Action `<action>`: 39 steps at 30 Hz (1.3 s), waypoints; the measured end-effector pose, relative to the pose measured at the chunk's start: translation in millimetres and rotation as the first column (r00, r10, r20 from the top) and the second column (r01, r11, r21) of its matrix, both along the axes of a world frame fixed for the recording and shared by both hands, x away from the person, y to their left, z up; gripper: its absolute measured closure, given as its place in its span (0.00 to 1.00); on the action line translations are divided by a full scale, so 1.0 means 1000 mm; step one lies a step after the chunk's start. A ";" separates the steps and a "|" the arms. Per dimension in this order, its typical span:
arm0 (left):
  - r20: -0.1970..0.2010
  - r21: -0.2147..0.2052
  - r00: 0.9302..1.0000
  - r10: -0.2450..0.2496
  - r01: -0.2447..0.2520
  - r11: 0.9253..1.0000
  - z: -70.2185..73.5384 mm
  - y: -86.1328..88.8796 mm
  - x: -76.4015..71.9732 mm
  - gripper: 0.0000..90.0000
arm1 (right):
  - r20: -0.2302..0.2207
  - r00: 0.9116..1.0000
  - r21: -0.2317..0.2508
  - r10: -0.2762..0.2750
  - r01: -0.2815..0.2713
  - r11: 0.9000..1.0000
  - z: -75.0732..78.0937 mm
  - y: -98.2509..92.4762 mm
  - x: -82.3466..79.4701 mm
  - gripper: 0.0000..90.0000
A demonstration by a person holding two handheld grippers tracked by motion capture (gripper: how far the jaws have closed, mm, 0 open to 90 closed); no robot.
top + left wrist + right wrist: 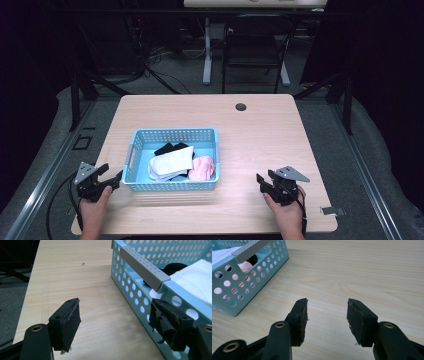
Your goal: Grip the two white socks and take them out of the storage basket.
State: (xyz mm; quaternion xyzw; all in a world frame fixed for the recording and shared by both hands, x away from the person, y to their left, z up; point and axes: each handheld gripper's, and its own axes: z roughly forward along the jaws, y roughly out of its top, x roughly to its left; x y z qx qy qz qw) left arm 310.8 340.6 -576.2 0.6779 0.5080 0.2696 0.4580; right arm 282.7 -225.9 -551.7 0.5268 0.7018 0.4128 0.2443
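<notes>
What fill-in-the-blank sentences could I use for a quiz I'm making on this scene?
1. The folded cloths lie in a light ____ basket.
2. The cloth at the basket's right end is ____.
3. The jaws of the right gripper stand ____.
4. The left gripper is next to the basket's grey ____.

Missing words: blue; pink; open; handle

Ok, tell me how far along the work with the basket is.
Done: white cloth, pink cloth and something black already lie in the blue basket. In hand: nothing; the left gripper stands open beside the basket's left end, the right gripper open over bare table. Left: any handling of the basket or its cloths.
</notes>
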 end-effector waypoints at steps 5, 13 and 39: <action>0.002 -0.004 1.000 0.001 -0.001 1.000 0.000 0.000 -0.001 0.27 | 0.005 1.000 -0.001 0.008 -0.008 1.000 0.002 0.005 0.000 0.56; 0.005 -0.003 1.000 0.001 -0.001 1.000 0.000 0.000 -0.001 0.27 | -0.001 0.999 -0.004 0.032 -0.032 0.999 0.004 0.011 0.001 0.56; 0.005 -0.007 1.000 -0.004 0.004 1.000 0.001 0.000 -0.001 0.27 | 0.016 0.994 -0.018 0.105 -0.105 0.994 0.056 0.035 0.015 0.56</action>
